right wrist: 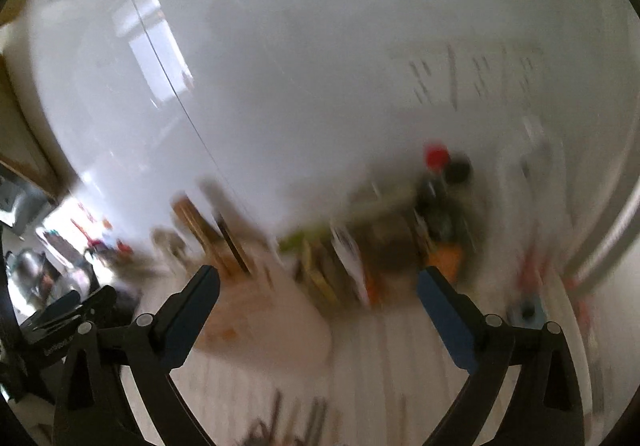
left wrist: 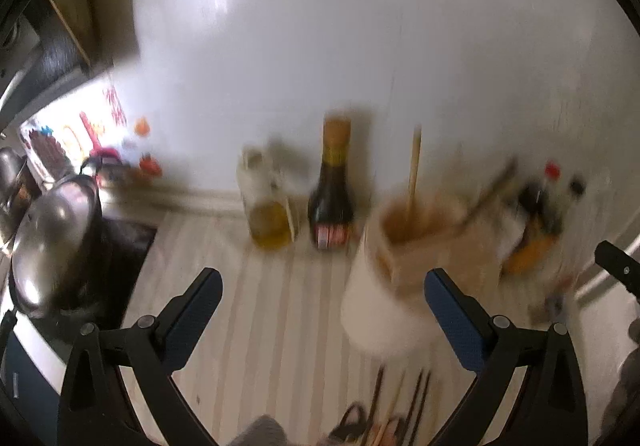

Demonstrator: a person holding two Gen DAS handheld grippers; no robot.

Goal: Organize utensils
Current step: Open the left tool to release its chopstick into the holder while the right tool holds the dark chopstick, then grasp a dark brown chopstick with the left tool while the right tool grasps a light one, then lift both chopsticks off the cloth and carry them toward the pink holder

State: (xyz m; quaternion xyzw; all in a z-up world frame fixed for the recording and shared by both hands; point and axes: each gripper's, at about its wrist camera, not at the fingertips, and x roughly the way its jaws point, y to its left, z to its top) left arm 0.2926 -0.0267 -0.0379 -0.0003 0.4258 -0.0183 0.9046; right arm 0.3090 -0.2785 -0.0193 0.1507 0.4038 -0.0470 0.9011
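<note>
Left claw (left wrist: 322,288) wide, empty; right claw (right wrist: 318,284) wide, empty. White utensil holder (left wrist: 384,286) mid-frame, 1 chopstick (left wrist: 414,174) upright inside. Heavy blur.

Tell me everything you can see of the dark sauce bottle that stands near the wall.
The dark sauce bottle stands upright on the striped counter, close to the white wall. Its body is wide and rounded, filled with near-black liquid, narrowing to a long neck with a brownish-yellow cap and collar. A red and white label sits low on the front. The material looks like glass or clear plastic; blur hides which. An oil jug stands just left of it; whether they touch I cannot tell. No claw touches it.
</note>
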